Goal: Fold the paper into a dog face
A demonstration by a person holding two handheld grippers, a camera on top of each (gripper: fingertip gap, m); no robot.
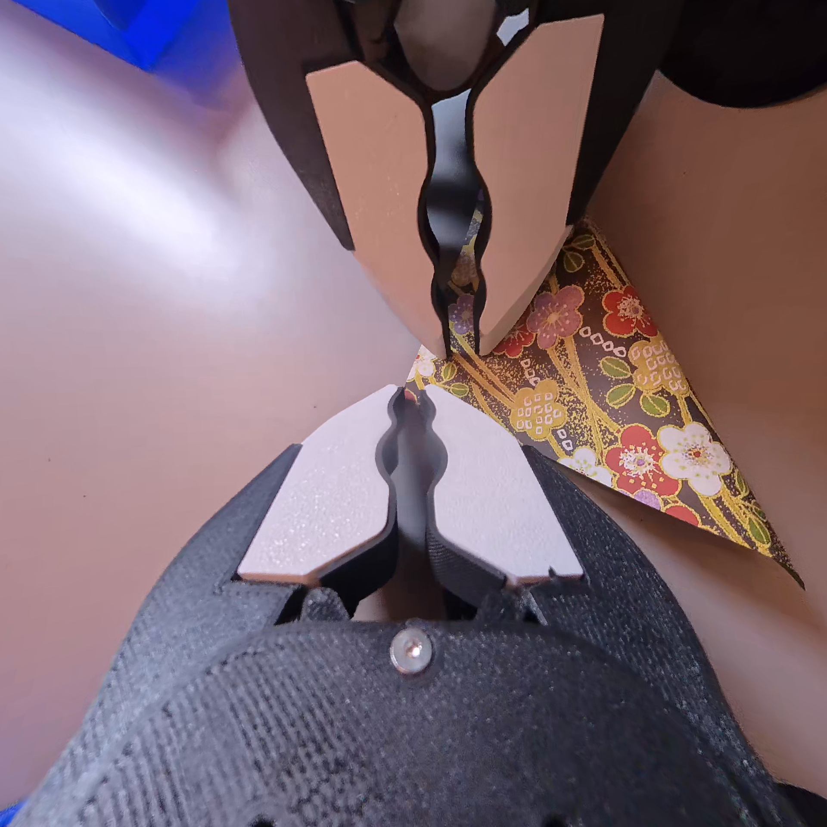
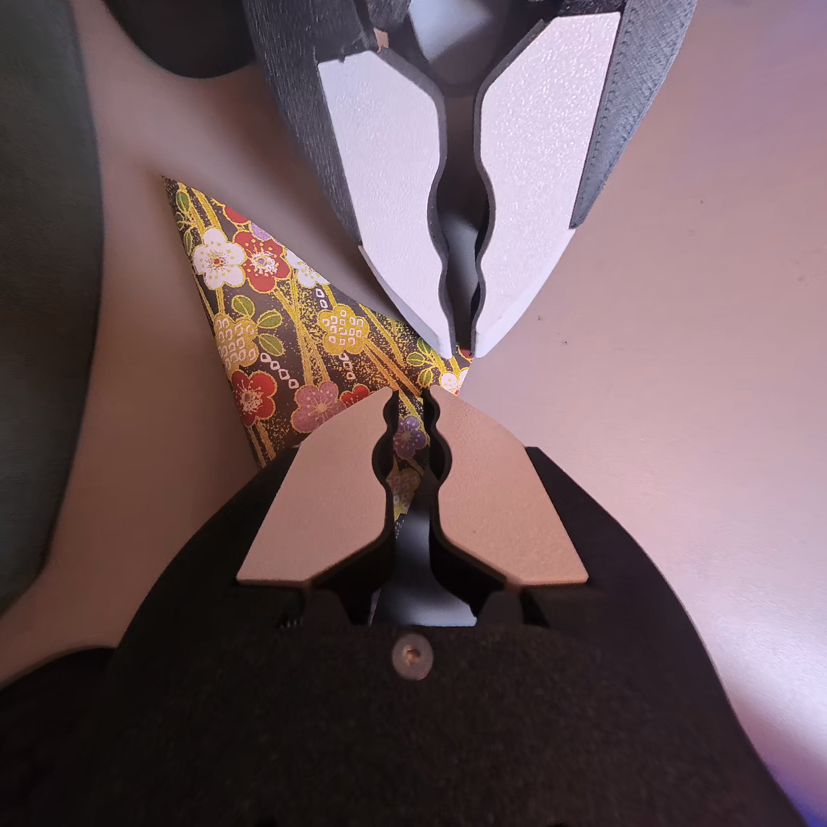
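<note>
Hand-held grippers (image 1: 411,394) (image 2: 409,394) meet at floral paper (image 1: 604,380), folded triangular

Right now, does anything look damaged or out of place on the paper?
Nothing looks damaged. The floral paper lies as a folded triangle on the table, with no tear visible. Its far tip lifts slightly.
</note>
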